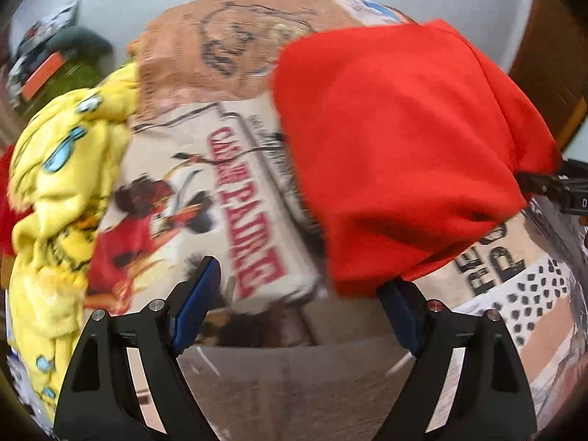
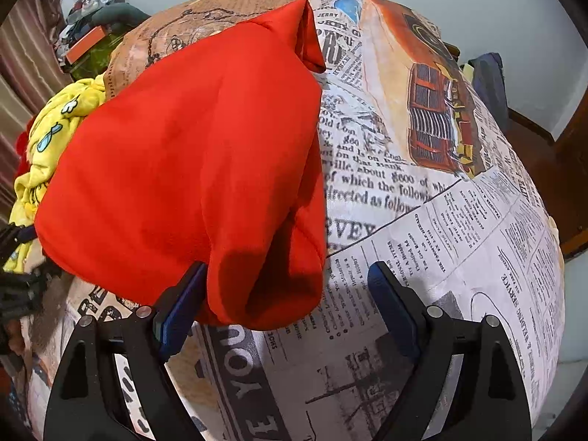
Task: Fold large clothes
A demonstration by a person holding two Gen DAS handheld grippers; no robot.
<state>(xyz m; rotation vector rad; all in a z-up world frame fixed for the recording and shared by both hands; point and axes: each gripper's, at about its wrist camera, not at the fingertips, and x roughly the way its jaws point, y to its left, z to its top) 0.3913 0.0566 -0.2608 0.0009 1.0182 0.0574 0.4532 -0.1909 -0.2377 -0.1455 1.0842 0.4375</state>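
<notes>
Seemingly unheld: red garment point(image 2: 191, 169), newsprint bedsheet point(image 2: 441, 242)

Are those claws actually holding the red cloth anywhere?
No. Both the left gripper and right gripper stand open; the red cloth lies loose on the bed.

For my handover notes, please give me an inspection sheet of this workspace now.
Surface: bed sheet with newspaper and comic print.
Job's things: red garment lying folded over on the sheet.
Clutter: crumpled yellow garment at the left; pile of items at the far left corner.
Grippers: left gripper open, empty; right gripper open, red cloth edge between its fingers.
Cables: nothing seen.
Surroundings: pale wall, wooden frame.
</notes>
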